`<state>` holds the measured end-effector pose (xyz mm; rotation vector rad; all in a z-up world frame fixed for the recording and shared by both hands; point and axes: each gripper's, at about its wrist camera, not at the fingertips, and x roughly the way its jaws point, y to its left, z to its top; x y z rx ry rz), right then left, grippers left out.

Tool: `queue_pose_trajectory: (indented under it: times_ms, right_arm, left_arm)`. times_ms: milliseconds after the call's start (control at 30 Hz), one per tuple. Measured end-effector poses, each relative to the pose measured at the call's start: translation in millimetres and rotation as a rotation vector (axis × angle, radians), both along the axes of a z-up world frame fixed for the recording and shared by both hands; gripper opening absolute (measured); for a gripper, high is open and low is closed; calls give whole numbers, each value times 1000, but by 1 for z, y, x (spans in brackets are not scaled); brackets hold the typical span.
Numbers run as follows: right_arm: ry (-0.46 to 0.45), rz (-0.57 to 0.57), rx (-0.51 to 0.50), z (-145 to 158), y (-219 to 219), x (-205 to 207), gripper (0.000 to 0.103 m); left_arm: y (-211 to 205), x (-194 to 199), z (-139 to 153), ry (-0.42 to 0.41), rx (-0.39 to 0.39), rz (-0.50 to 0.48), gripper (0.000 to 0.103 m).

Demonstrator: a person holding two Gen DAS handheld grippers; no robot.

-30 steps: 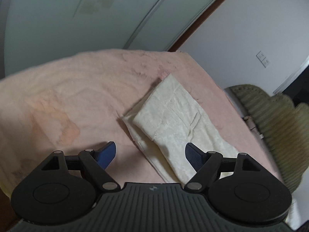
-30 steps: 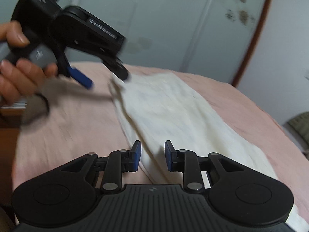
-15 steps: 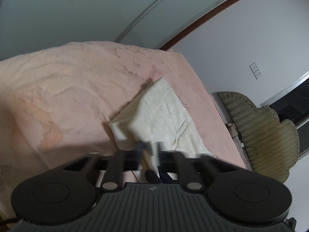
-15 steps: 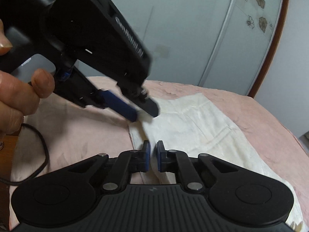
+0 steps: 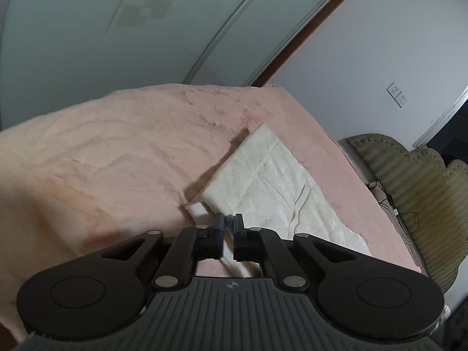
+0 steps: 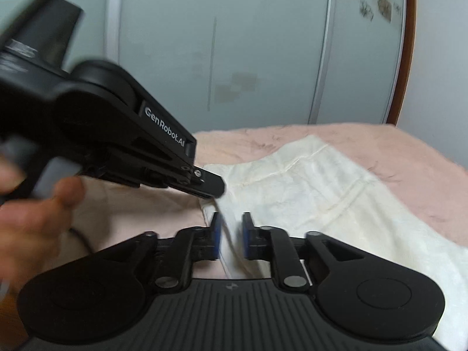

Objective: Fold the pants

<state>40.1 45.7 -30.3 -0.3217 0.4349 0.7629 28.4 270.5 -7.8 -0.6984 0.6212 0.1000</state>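
Observation:
Cream-white pants lie folded lengthwise on a pink blanket, running away to the right. My left gripper is shut on the near edge of the pants. In the right wrist view the left gripper comes in from the left and pinches the pants' near corner. My right gripper is partly open, its blue pads on either side of a raised fold of the pants' edge; the view is motion-blurred.
A hand holds the left gripper's handle. Pale wardrobe doors stand behind the bed. An olive padded headboard rises at the right, beside a white wall with sockets.
My left gripper went from wide open to shut on the pants' near edge. My right gripper narrowed to almost shut, then opened a little around the fold.

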Motion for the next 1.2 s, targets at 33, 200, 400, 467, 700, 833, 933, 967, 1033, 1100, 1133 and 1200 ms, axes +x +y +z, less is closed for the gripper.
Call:
queue_pose_trajectory:
  times_ms: [33, 200, 400, 467, 700, 833, 933, 967, 1033, 1100, 1133, 1200]
  right_arm:
    - [-21, -8, -13, 3, -6, -7, 40]
    - [-146, -40, -179, -12, -19, -35, 67]
    - [-179, -97, -225, -27, 0, -21, 54]
    - [-193, -67, -241, -32, 10, -22, 35]
    - [136, -43, 161, -2, -31, 17, 23]
    - [233, 32, 268, 21, -74, 25, 23]
    - [215, -169, 129, 19, -84, 46, 23]
    - [217, -234, 92, 13, -86, 53, 23]
    - [283, -262, 44, -5, -88, 66, 23]
    - [258, -248, 67, -8, -94, 56, 23]
    - [265, -248, 80, -8, -100, 52, 24]
    - [275, -242, 124, -3, -107, 52, 32]
  left_arm:
    - [4, -5, 1, 0, 3, 22, 15]
    - [11, -11, -4, 18, -89, -19, 55]
    - [7, 3, -20, 30, -223, -49, 73]
    - [4, 7, -23, 17, -250, -48, 79]
    - [1, 40, -30, -31, -297, -23, 90]
    - [6, 59, -30, -33, -300, -4, 90]
    - [11, 74, -28, -15, -297, -17, 90]
    - [12, 79, -27, -10, -289, -32, 90]
    - [15, 92, -26, 0, -263, -72, 87]
    - [17, 101, -25, 7, -225, -123, 74]
    - [17, 106, -25, 13, -207, -163, 49]
    - [16, 115, -28, 61, -162, -217, 21]
